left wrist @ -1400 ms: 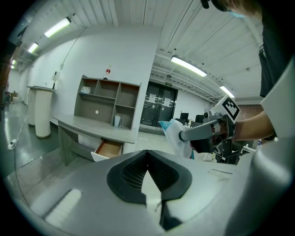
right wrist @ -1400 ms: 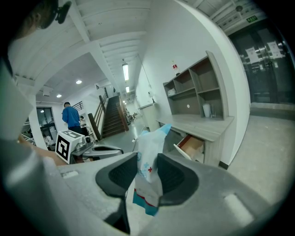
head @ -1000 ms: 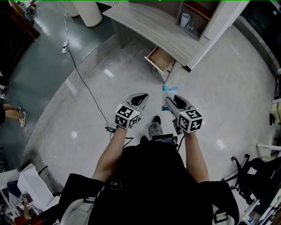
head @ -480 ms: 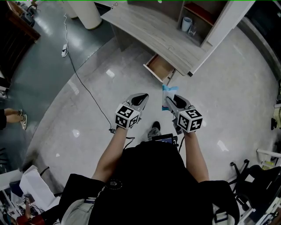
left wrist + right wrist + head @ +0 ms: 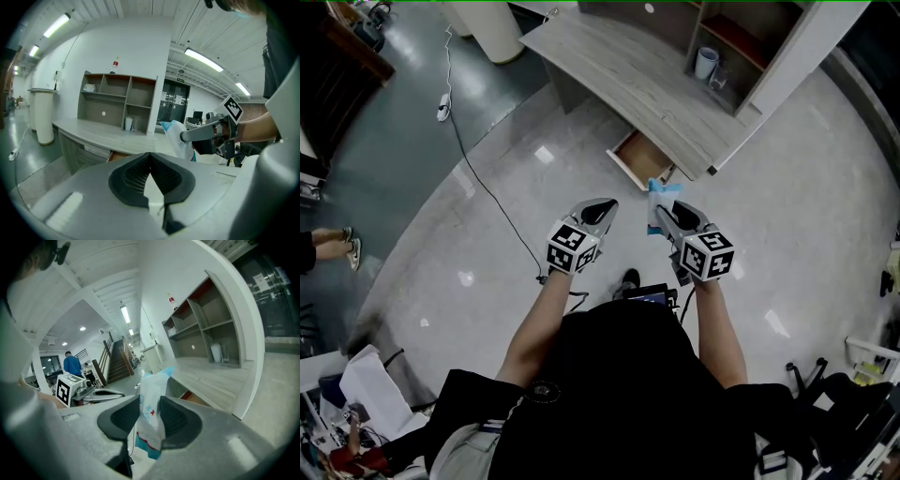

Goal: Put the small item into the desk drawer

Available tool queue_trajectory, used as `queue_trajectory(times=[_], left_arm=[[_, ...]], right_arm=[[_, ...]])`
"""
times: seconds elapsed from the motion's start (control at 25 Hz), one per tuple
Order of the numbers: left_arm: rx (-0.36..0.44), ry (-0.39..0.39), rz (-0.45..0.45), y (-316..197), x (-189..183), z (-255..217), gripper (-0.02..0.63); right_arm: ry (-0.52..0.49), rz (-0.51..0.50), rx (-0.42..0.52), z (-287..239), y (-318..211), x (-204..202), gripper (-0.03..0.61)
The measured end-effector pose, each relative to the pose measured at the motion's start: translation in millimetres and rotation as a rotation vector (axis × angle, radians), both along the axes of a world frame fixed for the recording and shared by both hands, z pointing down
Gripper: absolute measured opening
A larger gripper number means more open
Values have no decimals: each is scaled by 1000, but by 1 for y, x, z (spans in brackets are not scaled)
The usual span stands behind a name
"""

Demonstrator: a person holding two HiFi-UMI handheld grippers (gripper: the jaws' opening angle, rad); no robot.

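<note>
The small item is a soft white plastic packet [image 5: 151, 416] with a pale blue top corner, a blue and red band along its lower edge and small blue and red cross marks printed on its face. It hangs upright and slightly crumpled, pinched between the two dark pads of the right claw [image 5: 151, 403], which is closed on its middle so that the packet sticks out above and below the jaws. In the head view the packet [image 5: 656, 188] is held in the air at the tip of the right claw [image 5: 662, 212], above the glossy grey floor [image 5: 487, 281] and just short of the open brown-lined drawer [image 5: 639, 157], which is pulled out from under the pale grey wood-grain counter [image 5: 628, 66]. The left claw [image 5: 602, 208] is held level beside the right one, apart from it; its jaws are pressed together with nothing between them [image 5: 150, 157]. A grey open shelf unit [image 5: 741, 47] on the counter holds a white cup [image 5: 706, 62].
</note>
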State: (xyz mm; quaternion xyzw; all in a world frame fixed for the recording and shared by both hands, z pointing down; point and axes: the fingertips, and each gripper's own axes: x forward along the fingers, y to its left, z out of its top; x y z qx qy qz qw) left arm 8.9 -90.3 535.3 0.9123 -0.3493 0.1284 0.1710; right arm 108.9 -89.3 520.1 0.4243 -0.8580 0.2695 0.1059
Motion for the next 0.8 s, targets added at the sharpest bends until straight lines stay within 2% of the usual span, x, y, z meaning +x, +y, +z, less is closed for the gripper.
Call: queue_trajectory(times=[0.44,0.8], left_arm=[[20,-20,-43,-32,8,-8,2],[-2,-24,-69,-39,-2,4,2]], right_arm=[[-17,-47,4,-1,-35,8,137],[-16,-61,-10,6,-45,3,137]])
